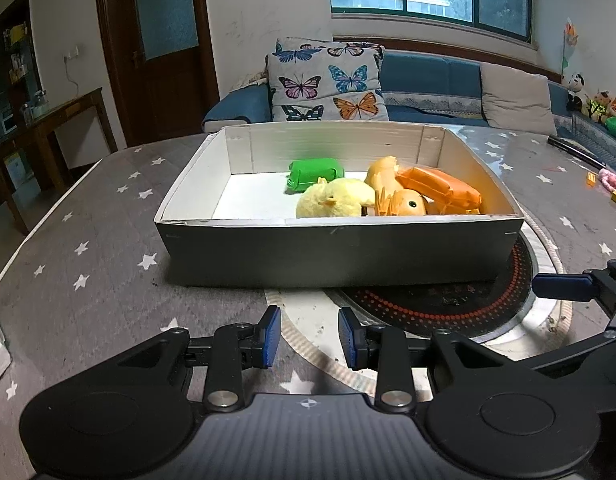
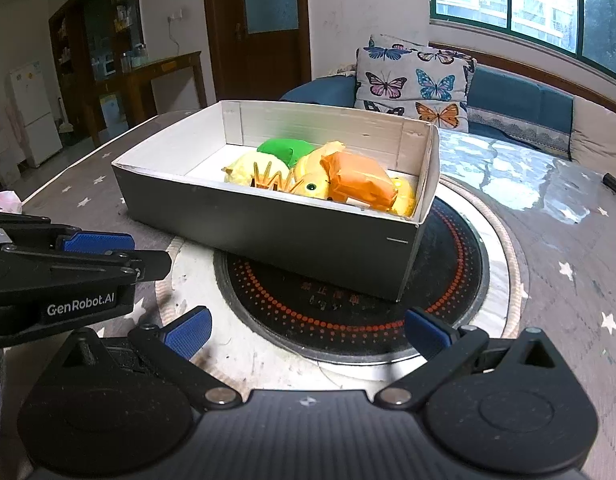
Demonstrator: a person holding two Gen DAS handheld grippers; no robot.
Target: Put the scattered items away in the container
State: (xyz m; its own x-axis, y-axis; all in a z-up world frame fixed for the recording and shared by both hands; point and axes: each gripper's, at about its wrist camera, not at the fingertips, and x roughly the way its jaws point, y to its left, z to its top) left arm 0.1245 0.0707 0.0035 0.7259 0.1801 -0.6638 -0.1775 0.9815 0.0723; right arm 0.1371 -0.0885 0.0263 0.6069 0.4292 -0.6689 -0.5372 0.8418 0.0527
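Observation:
A grey box (image 1: 340,256) with white inner walls stands on the table ahead of both grippers. Inside it lie a green block (image 1: 316,174), a fluffy yellow chick (image 1: 334,200), an orange toy with an eye (image 1: 408,204) and an orange packet (image 1: 440,190). My left gripper (image 1: 310,336) hovers short of the box's near wall, open, with nothing between its blue pads. In the right wrist view the box (image 2: 267,232) sits at an angle, and my right gripper (image 2: 308,334) stands wide open and empty over the black cooktop. The left gripper's blue pad (image 2: 95,242) shows at the left edge there.
A round black cooktop (image 2: 348,292) is set into the star-patterned table, partly under the box. Small pink and yellow items (image 1: 610,184) and a black stick (image 1: 576,150) lie at the far right. Crumpled tissue (image 2: 3,198) sits at the left edge. A sofa with a butterfly cushion (image 1: 324,80) is behind.

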